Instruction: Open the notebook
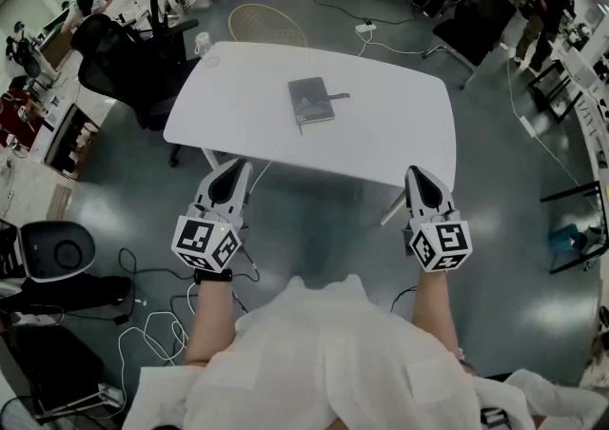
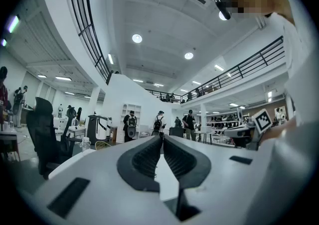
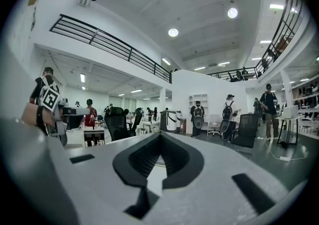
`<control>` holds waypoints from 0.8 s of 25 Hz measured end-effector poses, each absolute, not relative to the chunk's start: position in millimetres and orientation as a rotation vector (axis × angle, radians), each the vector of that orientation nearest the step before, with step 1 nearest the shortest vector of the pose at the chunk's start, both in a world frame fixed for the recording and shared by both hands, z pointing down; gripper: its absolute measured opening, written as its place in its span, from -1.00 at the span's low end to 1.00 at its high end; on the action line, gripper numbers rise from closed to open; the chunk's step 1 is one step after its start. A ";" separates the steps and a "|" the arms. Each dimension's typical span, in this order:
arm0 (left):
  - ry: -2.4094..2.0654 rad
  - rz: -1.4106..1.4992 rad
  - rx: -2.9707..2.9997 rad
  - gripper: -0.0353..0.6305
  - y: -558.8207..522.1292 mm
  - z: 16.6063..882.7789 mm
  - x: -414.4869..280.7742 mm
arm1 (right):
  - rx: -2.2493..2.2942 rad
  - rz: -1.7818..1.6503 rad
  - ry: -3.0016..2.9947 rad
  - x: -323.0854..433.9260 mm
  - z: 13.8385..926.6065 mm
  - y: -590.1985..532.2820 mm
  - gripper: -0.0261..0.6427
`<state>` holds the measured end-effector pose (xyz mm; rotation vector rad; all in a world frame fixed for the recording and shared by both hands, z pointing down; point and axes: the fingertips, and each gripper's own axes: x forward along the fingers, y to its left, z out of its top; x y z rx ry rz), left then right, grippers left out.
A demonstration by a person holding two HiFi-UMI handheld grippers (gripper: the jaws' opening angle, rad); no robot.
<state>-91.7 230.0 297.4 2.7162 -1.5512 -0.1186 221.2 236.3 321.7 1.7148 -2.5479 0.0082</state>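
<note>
**Left gripper [image 1: 234, 171] and right gripper [image 1: 420, 177] pinched tight, empty**

The left gripper is by the near edge of the white surface [image 1: 400, 124], its jaws pressed together. The dark notebook [image 1: 311, 100] lies closed in the middle, apart from both. The right gripper is pinched together too.

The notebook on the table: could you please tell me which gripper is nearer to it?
Left, by a little. The left gripper hangs short of the table, left of the notebook; the right gripper is farther off to its right.
</note>
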 end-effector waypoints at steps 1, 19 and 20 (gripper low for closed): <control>-1.548 -0.120 2.718 -0.83 228.6 296.8 -90.8 | 1.714 0.009 -2.547 221.5 321.3 234.9 -0.92; -1.529 -0.124 2.716 -0.83 212.2 298.7 -102.5 | 1.700 0.013 -2.536 208.2 322.3 217.8 -0.92; -1.528 -0.125 2.714 -0.83 210.8 299.7 -104.3 | 1.700 0.014 -2.535 206.2 322.8 216.3 -0.92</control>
